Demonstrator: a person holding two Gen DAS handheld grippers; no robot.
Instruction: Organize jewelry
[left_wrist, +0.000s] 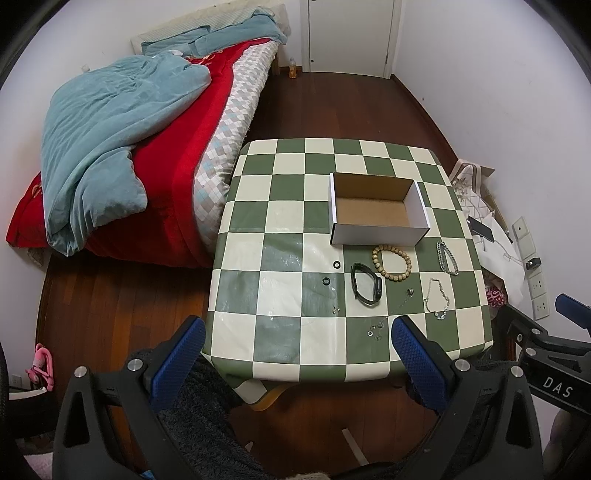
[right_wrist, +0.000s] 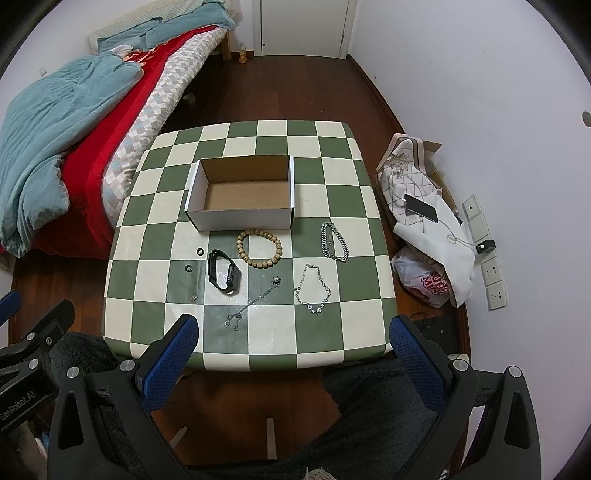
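Both jaws apart, hovering at table (right_wrist: 155, 206) edge; jewelry spread before empty box (right_wrist: 242, 218); bed (left_wrist: 122, 155) left.

Home bedroom: unmade bed (left_wrist: 122, 155), wood floor (left_wrist: 325, 107), closet door (left_wrist: 347, 33).

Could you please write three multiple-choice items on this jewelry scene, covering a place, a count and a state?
1. Where is the wooden bead bracelet?
A. inside the box
B. on the table just in front of the box
C. on the bed

2. How many small black rings lie left of the black watch?
A. two
B. four
C. none

3. The cardboard box is:
A. closed
B. open, full
C. open, empty

Answers: 1 B, it lies on the checkered cloth by the box's near wall. 2 A, two show. 3 C, its bare floor shows.
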